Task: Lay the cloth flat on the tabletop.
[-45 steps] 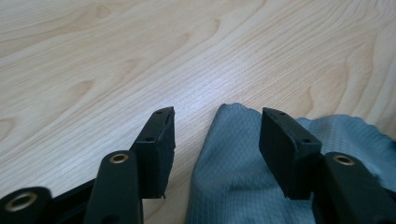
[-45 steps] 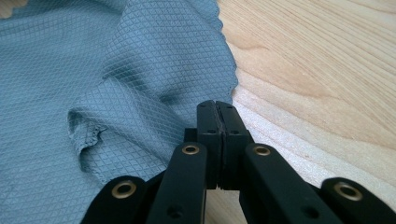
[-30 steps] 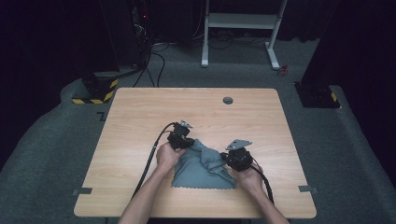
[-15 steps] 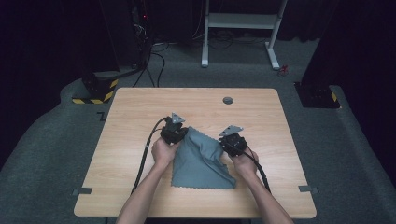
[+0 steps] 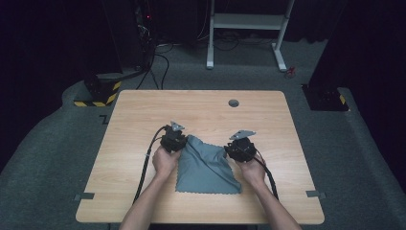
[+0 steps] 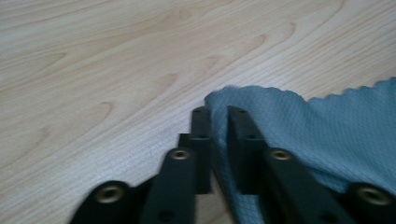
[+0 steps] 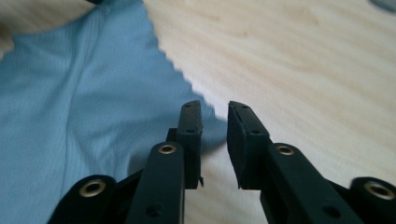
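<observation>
High view: over the last second the two hands have carried the far edge of the thin blue-grey square cloth with pinked edges [image 5: 206, 165] away from the person and drawn it out, so the bunched fabric now lies nearly flat on the pale wooden bench [image 5: 143, 115]. I judge the spreading close to done. The left claw [image 5: 175, 139] sits at the cloth's far left corner, the right claw [image 5: 238, 147] at its far right corner, the cloth stretched between them and back toward the person.

Left gripper view: the left claw [image 6: 215, 116] has just been opening; its jaws stand a little apart with the cloth [image 6: 299, 135] corner lying in the gap and off to the right side, the pads no longer pressing it.

Right gripper view: the right claw [image 7: 215, 121] has just been opening too; its jaws are slightly spread. The cloth [image 7: 84, 102] corner lies under and beside the left jaw, released, with bare bench [image 7: 303, 70] ahead.
</observation>
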Demonstrator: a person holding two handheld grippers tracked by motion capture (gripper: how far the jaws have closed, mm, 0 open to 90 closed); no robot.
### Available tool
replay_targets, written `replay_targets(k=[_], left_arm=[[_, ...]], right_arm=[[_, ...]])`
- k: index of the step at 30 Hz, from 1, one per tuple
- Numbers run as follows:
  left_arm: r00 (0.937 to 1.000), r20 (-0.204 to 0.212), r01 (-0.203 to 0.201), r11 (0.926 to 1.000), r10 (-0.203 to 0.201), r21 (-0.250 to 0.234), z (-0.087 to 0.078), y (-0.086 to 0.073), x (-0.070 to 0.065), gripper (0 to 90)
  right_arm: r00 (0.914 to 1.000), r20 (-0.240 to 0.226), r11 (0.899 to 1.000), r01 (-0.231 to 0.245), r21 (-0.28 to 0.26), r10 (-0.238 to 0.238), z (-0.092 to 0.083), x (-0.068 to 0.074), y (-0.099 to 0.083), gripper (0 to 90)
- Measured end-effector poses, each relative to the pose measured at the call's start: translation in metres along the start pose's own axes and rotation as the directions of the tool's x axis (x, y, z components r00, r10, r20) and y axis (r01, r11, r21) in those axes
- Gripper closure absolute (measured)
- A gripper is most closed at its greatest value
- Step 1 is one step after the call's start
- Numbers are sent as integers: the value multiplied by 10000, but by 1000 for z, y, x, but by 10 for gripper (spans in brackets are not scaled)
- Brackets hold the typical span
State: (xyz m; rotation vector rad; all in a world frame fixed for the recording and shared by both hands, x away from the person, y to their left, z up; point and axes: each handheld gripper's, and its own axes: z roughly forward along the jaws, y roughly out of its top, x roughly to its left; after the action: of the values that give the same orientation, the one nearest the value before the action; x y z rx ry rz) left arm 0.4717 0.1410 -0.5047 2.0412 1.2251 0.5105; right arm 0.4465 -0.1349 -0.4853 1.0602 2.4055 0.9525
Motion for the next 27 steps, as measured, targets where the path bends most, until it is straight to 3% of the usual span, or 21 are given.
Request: replay_targets(k=[1, 4, 9, 11, 12, 15, 19, 21, 27], left_arm=[[10000, -4, 13, 9999, -13, -119, -2, -2, -2, 644], [9999, 129, 94, 9998, -91, -174, -6, -7, -3, 551], [9994, -39, -329, 9994, 330, 139, -8, -20, -7, 517], [9995, -82, -317, 9994, 319, 148, -9, -25, -7, 510], [9995, -88, -302, 9994, 303, 138, -10, -27, -6, 500], [9997, -35, -245, 9996, 245, 104, -11, -31, -5, 484], [9996, -73, -268, 9996, 267, -70, -11, -34, -5, 459], [9998, -110, -179, 9987, 174, -480, -11, -40, -4, 447], [9984, -375, -433, 9976, 414, -536, -12, -41, -7, 440]], right_arm=[[9998, -139, 9998, -146, 128, 148, 1, 0, -7, 714], [9995, -182, 9995, -239, 205, 243, 5, 0, -10, 683], [9991, -241, 9983, -341, 468, 352, 17, 4, -10, 679], [9998, -101, 9976, -169, 666, 177, 23, 6, -9, 749], [10000, 92, 9976, -23, 687, 17, 25, 9, -10, 832], [9998, 103, 9971, 135, 747, -143, 25, 9, -9, 888], [9996, 177, 9970, 198, 743, -212, 23, 7, -6, 898], [9999, 161, 9988, -44, 479, 36, 14, 4, 1, 898], [9985, 255, 9986, 473, 218, -479, -1, 9, 18, 897]])
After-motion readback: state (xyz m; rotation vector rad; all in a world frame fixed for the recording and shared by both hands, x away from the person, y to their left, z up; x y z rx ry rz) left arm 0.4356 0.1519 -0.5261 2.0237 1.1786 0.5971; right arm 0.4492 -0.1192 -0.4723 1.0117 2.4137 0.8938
